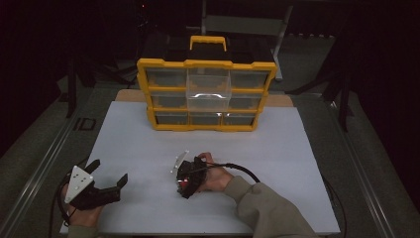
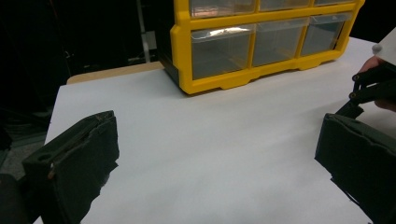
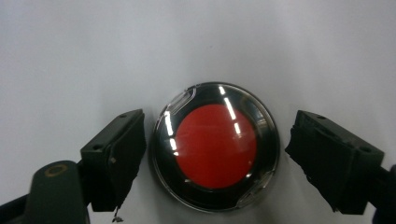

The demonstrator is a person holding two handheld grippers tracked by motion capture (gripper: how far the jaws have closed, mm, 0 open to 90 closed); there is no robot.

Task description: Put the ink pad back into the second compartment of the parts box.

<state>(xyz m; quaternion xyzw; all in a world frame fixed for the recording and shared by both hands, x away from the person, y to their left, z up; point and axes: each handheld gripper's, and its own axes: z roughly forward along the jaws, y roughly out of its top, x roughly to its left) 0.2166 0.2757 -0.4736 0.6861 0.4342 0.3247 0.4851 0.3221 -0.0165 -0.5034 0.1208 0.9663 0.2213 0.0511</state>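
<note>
Matte white tabletop, glossy round red-centred black disc, right tool astride

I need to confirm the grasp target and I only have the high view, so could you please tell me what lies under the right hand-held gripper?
Observer: A round disc with a red centre and a glossy black rim lies flat on the white table, between the jaws of the right hand-held gripper.
Operator: Thank you; are the jaws touching it?
Observer: Not clearly; both stand open, one close beside the rim, the other with a visible gap.
Operator: And is the left hand-held gripper holding anything?
Observer: No, the left hand-held gripper is wide open over bare table, facing the yellow drawer organizer.
</note>
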